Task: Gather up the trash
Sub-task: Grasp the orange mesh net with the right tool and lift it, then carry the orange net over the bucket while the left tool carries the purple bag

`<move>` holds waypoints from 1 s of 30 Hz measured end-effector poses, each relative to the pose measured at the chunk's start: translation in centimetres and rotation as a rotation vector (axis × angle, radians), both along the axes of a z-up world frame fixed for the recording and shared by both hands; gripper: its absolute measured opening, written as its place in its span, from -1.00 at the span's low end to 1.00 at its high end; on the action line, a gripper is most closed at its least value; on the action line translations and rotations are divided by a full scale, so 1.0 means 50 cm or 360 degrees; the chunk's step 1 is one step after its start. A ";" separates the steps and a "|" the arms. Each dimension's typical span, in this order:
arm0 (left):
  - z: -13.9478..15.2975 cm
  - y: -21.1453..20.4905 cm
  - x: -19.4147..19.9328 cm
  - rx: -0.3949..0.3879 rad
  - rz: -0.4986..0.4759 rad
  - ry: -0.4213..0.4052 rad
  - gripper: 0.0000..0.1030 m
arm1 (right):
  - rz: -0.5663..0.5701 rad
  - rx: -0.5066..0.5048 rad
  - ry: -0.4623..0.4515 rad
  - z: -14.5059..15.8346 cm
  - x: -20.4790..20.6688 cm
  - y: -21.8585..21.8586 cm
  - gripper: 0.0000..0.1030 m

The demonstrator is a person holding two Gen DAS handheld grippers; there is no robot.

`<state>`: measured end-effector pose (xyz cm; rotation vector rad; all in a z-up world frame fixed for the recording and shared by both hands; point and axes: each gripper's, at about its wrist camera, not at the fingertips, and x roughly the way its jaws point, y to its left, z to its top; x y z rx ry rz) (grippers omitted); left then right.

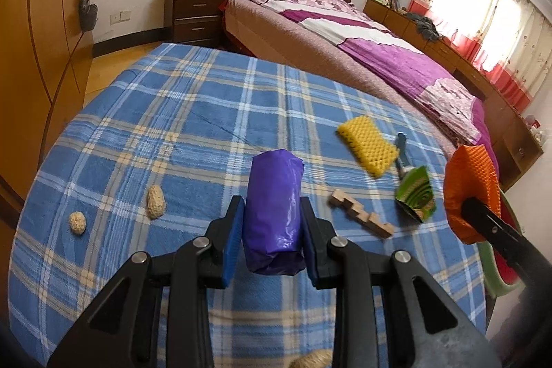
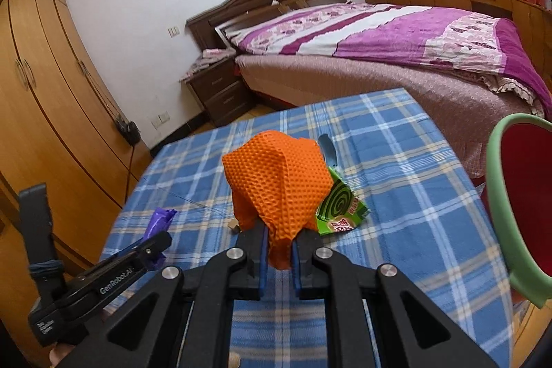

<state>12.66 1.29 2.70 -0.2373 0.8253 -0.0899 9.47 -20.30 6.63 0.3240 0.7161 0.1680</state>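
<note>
Near table edge (image 2: pixel 431 140), right tongs (image 2: pixel 278 245) pinching orange foam (image 2: pixel 276 175), bin (image 2: pixel 496 195) possibly adjacent

Home bedroom: double bed (image 2: pixel 396 33) (purple quilt), nightstand (image 2: pixel 217 92) just beside it, wardrobe (image 2: pixel 45 92) stood opposite, curtained window (image 1: pixel 483 23) behind.

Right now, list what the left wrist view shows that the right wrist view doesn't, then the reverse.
Only the left wrist view: two peanuts, a yellow foam piece, the whole wooden block.

Only the right wrist view: a red bin with a green rim.

Both: the left gripper holding the purple roll, the right gripper clamping orange foam netting, the green wrapper.
</note>
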 end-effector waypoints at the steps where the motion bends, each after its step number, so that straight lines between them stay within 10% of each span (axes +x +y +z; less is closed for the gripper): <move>1: 0.006 -0.002 -0.006 -0.0002 -0.0007 -0.0011 -0.39 | -0.0006 0.0005 -0.0014 0.006 -0.009 -0.004 -0.77; 30: 0.090 -0.183 -0.087 -0.0024 -0.0410 -0.0116 -0.39 | -0.0370 0.0095 -0.0185 0.066 -0.201 -0.207 -0.77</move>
